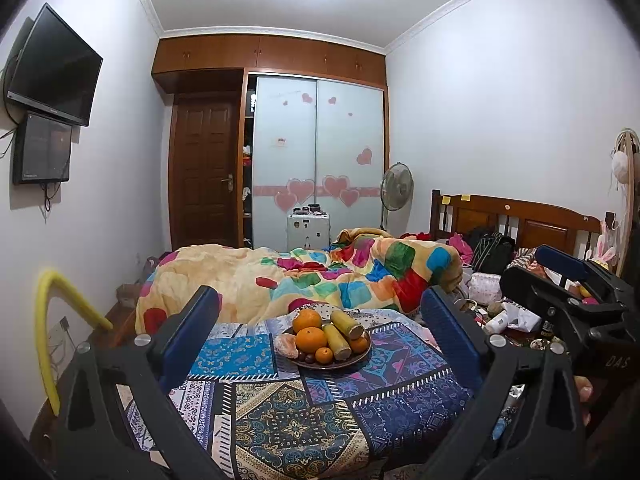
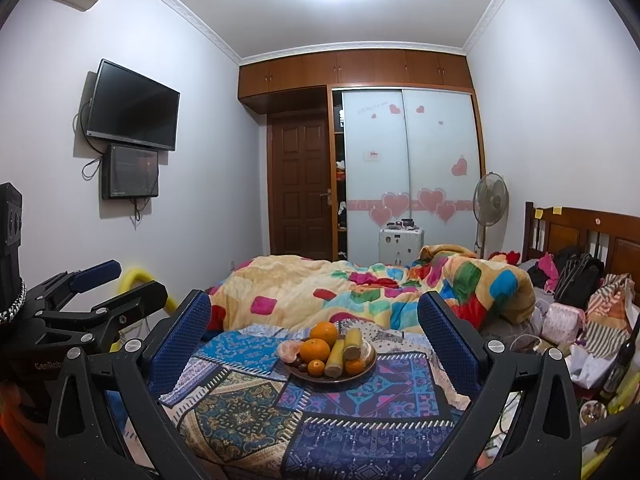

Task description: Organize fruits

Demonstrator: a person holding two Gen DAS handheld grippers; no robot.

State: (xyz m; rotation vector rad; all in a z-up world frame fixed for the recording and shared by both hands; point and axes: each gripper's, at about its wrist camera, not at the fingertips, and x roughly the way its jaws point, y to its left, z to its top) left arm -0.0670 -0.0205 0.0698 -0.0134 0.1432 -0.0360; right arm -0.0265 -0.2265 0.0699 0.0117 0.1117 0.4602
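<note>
Two black grippers, left gripper (image 1: 320, 332) and right gripper (image 2: 314, 332), hover level with jaws spread wide, empty. The round dark fruit plate (image 2: 374, 360) sits near the patterned blue cloth's (image 2: 320, 432) far edge.

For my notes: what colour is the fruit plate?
Dark brown plate; right wrist view shows it best.

Domestic bedroom. Wooden bed (image 2: 584, 236) with carved headboard, heaped with a multicoloured patchwork quilt (image 2: 360, 288), clothes and bags. Built-in wardrobe (image 2: 408, 152) with frosted sliding doors bearing pink heart stickers, wooden cupboards above. Panelled wooden door (image 2: 300, 188). Two wall-mounted screens (image 2: 132, 108) on the left wall. Standing fan (image 2: 490, 200) in the corner. Ceiling light overhead; plain white walls.
</note>
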